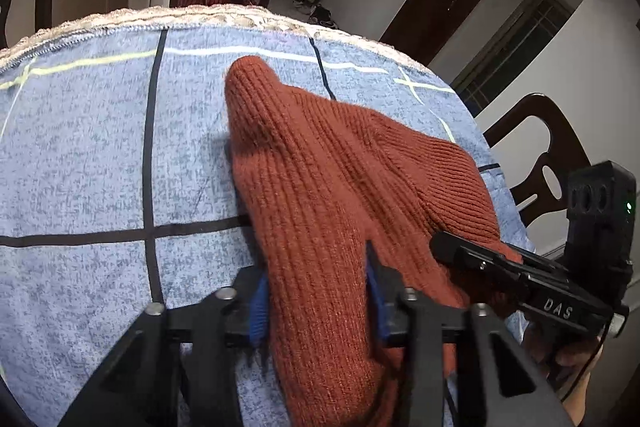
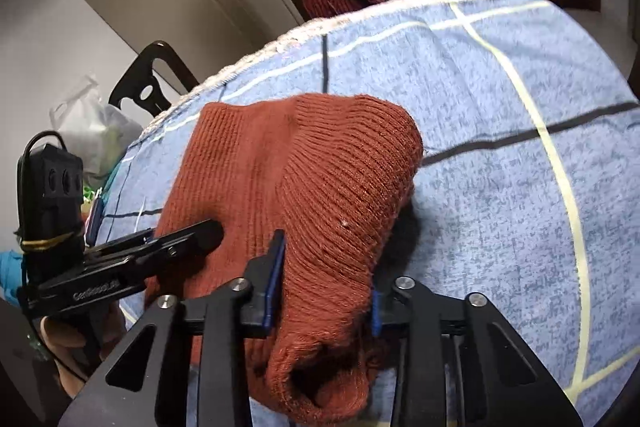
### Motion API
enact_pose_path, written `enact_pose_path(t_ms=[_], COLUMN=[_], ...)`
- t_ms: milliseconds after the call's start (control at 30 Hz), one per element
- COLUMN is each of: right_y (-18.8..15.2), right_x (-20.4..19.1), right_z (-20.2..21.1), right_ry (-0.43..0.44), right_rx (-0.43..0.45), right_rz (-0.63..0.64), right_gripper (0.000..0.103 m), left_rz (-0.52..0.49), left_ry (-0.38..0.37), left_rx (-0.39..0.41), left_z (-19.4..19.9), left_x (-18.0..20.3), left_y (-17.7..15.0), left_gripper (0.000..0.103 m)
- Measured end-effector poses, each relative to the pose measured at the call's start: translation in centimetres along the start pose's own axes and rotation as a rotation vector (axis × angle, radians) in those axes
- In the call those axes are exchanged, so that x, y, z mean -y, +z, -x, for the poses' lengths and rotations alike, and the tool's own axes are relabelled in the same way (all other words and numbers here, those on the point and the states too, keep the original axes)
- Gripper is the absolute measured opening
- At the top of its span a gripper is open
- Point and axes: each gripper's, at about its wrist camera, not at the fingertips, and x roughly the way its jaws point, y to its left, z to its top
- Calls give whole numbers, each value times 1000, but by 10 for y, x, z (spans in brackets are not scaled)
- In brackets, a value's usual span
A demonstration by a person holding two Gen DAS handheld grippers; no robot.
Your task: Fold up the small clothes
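Both wrist views look steeply down, close, sharing the rust knit garment [image 1: 320, 179].

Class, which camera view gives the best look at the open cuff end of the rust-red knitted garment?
The right wrist view: the cuff opening faces the camera, hollow and dark inside. The left wrist view shows the same garment only as ribbed fabric running between the gripper fingers; no opening is visible there.

Left gripper [image 1: 318, 291] points steeply down, blue pads [image 1: 258, 311] clamped on knit fabric; right gripper [image 2: 324, 291] at its 3 o'clock grips likewise.
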Motion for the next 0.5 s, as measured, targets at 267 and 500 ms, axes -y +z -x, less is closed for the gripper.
enact_pose_path(t_ms=[267, 500], right_y=[-1, -8], right_x=[-46, -94], right_z=[29, 18], right_ry=[53, 151], right_rx=[72, 75], right_rz=[65, 83], right_gripper=[28, 28], left_rz=[-23, -16], left_ry=[-7, 65], left_rx=[64, 94], left_z=[44, 90], left_x=[-7, -45], left_y=[1, -3], left_gripper=[33, 33])
